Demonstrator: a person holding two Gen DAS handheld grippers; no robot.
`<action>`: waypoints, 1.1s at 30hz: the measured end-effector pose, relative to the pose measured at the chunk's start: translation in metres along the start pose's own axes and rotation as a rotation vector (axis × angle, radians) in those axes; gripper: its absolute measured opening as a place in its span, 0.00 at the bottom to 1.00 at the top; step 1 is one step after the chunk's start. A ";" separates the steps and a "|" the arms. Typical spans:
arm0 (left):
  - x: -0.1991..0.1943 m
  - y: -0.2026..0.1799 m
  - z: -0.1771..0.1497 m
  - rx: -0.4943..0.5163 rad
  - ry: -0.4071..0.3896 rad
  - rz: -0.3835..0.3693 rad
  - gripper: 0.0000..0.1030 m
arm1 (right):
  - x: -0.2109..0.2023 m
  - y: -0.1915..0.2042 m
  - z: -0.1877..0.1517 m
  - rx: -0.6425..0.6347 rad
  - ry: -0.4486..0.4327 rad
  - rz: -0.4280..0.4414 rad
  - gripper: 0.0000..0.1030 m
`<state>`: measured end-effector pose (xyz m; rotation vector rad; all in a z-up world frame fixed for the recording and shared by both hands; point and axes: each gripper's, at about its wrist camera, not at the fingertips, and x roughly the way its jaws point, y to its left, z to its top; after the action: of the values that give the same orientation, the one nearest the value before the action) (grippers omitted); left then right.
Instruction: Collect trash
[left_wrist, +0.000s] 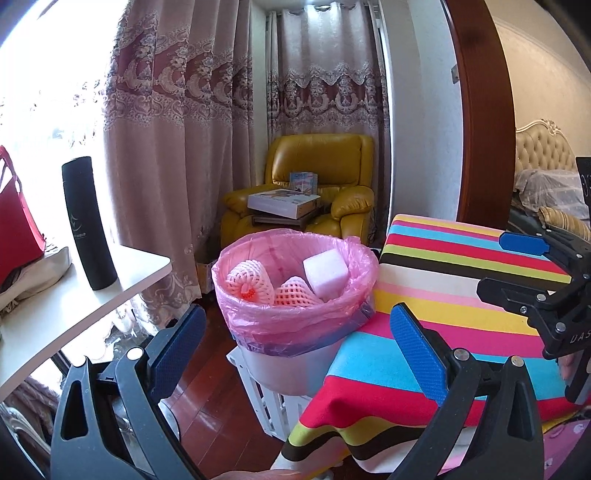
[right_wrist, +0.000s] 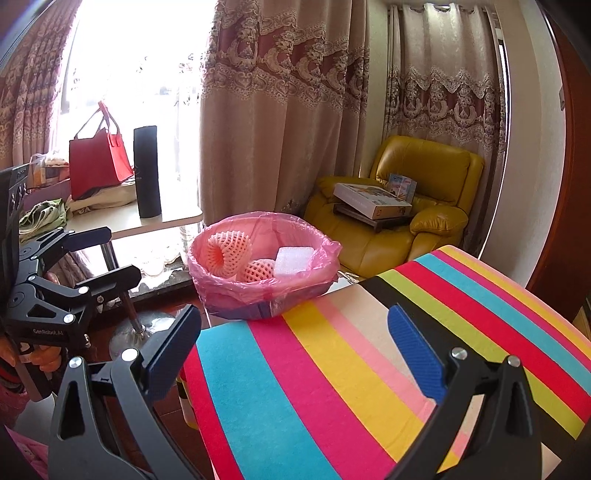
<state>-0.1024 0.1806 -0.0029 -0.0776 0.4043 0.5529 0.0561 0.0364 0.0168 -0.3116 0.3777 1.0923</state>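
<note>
The left gripper (left_wrist: 297, 345) hangs with its jaws wide apart and nothing between them, aimed at the trash bin (left_wrist: 291, 363) from just in front. The right gripper (right_wrist: 293, 356) is held over the striped cloth (right_wrist: 332, 369) on the tabletop, its jaws also spread apart and empty. In the left wrist view the right gripper shows at the right edge above the cloth; in the right wrist view the left gripper shows at the left edge, beside the bin and lower than the white side table.

The bin is white, lined with a pink bag (left_wrist: 258, 317) folded over its rim, and stands just beyond the near corner of the striped cloth, touching or nearly touching its edge. Inside lie the collected pieces: a rolled foam net (left_wrist: 249, 282) at the left, a second foam net (left_wrist: 295, 293) in the middle, and a white foam block (left_wrist: 325, 273) leaning at the right against the bag.

Behind the bin sits a yellow armchair (left_wrist: 321, 166) with a flat box (left_wrist: 282, 205) on its seat. On the white side table (left_wrist: 74, 306) to the left stands a tall black bottle (left_wrist: 86, 221), upright, with a red bag (left_wrist: 16, 225) beside it. Patterned curtains (left_wrist: 177, 110) hang behind
</note>
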 end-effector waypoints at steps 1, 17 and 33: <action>0.000 0.000 0.000 0.001 0.001 0.002 0.92 | 0.000 0.000 0.000 0.000 -0.001 0.000 0.95; 0.001 0.000 -0.001 0.000 -0.001 -0.002 0.92 | 0.003 0.001 -0.001 0.011 0.006 -0.002 0.95; 0.002 0.001 -0.003 -0.006 0.001 -0.005 0.92 | 0.005 0.001 -0.001 0.011 0.014 0.001 0.95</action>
<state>-0.1026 0.1820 -0.0067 -0.0843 0.4030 0.5487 0.0570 0.0408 0.0140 -0.3096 0.3960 1.0889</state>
